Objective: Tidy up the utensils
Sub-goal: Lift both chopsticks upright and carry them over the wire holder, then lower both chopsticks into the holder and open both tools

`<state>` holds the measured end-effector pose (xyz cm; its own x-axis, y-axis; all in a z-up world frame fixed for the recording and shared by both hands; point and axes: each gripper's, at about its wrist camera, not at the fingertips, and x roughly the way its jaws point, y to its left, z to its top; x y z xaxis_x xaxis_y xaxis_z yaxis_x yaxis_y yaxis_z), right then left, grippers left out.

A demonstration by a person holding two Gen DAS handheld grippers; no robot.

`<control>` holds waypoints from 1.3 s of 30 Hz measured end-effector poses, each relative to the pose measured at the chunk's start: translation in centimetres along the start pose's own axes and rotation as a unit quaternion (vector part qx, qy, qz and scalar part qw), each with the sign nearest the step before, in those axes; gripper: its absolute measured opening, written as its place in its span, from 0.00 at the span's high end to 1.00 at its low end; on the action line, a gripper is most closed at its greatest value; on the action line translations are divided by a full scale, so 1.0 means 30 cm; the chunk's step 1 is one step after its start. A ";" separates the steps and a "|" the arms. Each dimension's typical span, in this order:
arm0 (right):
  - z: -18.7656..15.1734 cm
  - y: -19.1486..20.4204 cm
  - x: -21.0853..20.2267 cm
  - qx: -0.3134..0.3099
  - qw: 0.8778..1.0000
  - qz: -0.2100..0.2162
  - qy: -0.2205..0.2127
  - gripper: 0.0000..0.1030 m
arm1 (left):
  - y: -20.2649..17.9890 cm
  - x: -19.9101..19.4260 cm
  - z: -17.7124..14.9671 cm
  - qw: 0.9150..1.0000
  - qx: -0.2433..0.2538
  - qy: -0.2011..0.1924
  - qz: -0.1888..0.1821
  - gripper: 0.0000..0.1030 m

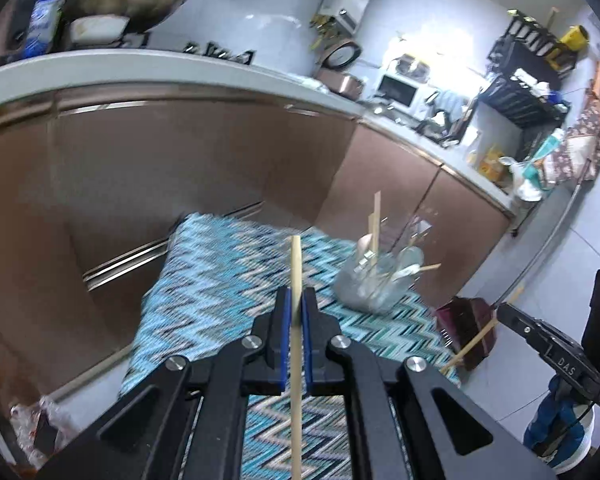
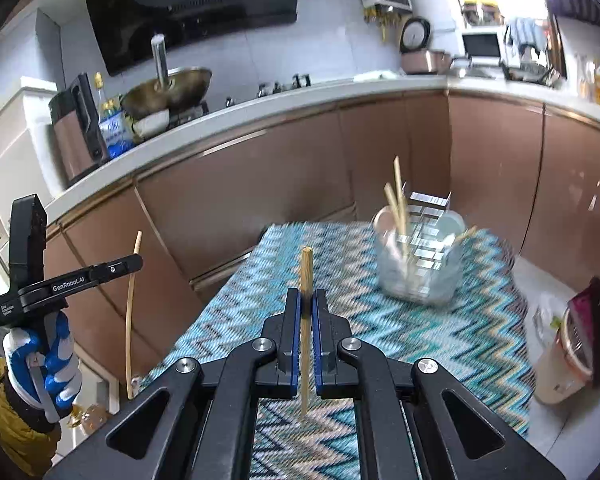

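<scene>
Chopsticks fill both grips — the left gripper (image 1: pixel 297 300) has its jaws closed tight on a pale chopstick (image 1: pixel 295 264) at lower centre of its frame, and the right gripper (image 2: pixel 308 300) pinches a second chopstick (image 2: pixel 306 268) likewise. Right of centre in both views, a clear utensil holder (image 2: pixel 418 256) stands on the zigzag cloth (image 2: pixel 476 332), with more sticks poking up from it.

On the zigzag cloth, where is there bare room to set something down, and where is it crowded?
Bare: the zigzag cloth from its near edge up to the clear holder, and its left strip toward the cabinets. Crowded: the far right corner, where the holder stands with chopsticks sticking out.
</scene>
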<state>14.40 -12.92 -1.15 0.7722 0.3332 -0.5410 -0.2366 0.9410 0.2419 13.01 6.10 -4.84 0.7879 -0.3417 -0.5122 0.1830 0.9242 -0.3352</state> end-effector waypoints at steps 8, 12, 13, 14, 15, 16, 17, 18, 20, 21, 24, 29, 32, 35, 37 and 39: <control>0.143 -0.111 -0.030 -0.017 0.997 -0.022 -0.071 0.95 | -0.178 0.121 0.176 0.996 0.005 -0.063 -0.064 0.95; 0.233 -0.196 -0.033 -0.016 0.993 -0.026 -0.112 0.95 | -0.276 0.234 0.279 0.992 0.009 -0.093 -0.087 0.95; 0.251 -0.208 -0.033 -0.016 0.992 -0.026 -0.119 0.95 | -0.299 0.261 0.299 0.991 0.011 -0.101 -0.091 0.95; 0.277 -0.225 -0.028 -0.017 0.991 -0.027 -0.129 0.95 | -0.324 0.290 0.318 0.989 0.014 -0.109 -0.095 0.95; 0.297 -0.237 -0.024 -0.019 0.990 -0.029 -0.137 0.95 | -0.353 0.324 0.341 0.988 0.017 -0.118 -0.098 0.95; 0.326 -0.254 -0.012 -0.023 0.988 -0.031 -0.148 0.95 | -0.378 0.351 0.356 0.987 0.020 -0.127 -0.098 0.95; 0.344 -0.265 -0.001 -0.024 0.987 -0.031 -0.153 0.95 | -0.399 0.379 0.369 0.985 0.024 -0.139 -0.094 0.95; 0.365 -0.279 0.018 -0.026 0.987 -0.030 -0.159 0.95 | -0.418 0.410 0.381 0.984 0.027 -0.152 -0.089 0.95; 0.387 -0.298 0.054 -0.030 0.986 -0.031 -0.164 0.95 | -0.441 0.472 0.404 0.982 0.025 -0.166 -0.083 0.95; 0.399 -0.311 0.083 -0.032 0.985 -0.031 -0.165 0.95 | -0.448 0.507 0.412 0.982 0.022 -0.170 -0.081 0.95; 0.409 -0.344 0.148 -0.032 0.986 -0.024 -0.159 0.95 | -0.461 0.599 0.419 0.981 0.016 -0.180 -0.072 0.95; 0.409 -0.383 0.272 -0.037 0.989 -0.020 -0.142 0.95 | -0.477 0.719 0.399 0.979 0.021 -0.196 -0.056 0.95; 0.392 -0.398 0.316 -0.035 0.990 -0.015 -0.133 0.95 | -0.476 0.784 0.374 0.978 0.016 -0.200 -0.049 0.95; 0.371 -0.405 0.359 -0.039 0.992 -0.018 -0.120 0.95 | -0.477 0.843 0.350 0.978 0.013 -0.203 -0.041 0.95; 0.354 -0.405 0.388 -0.045 0.993 -0.023 -0.108 0.95 | -0.472 0.883 0.336 0.978 0.008 -0.204 -0.036 0.95; 0.344 -0.404 0.403 -0.048 0.993 -0.026 -0.102 0.95 | -0.466 0.914 0.324 0.979 0.003 -0.201 -0.033 0.95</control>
<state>32.69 -20.91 -2.31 0.8859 0.2740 -0.3742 -0.2405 0.9613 0.1345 37.77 -14.52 -6.51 0.9418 -0.3068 -0.1377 0.2431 0.9041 -0.3514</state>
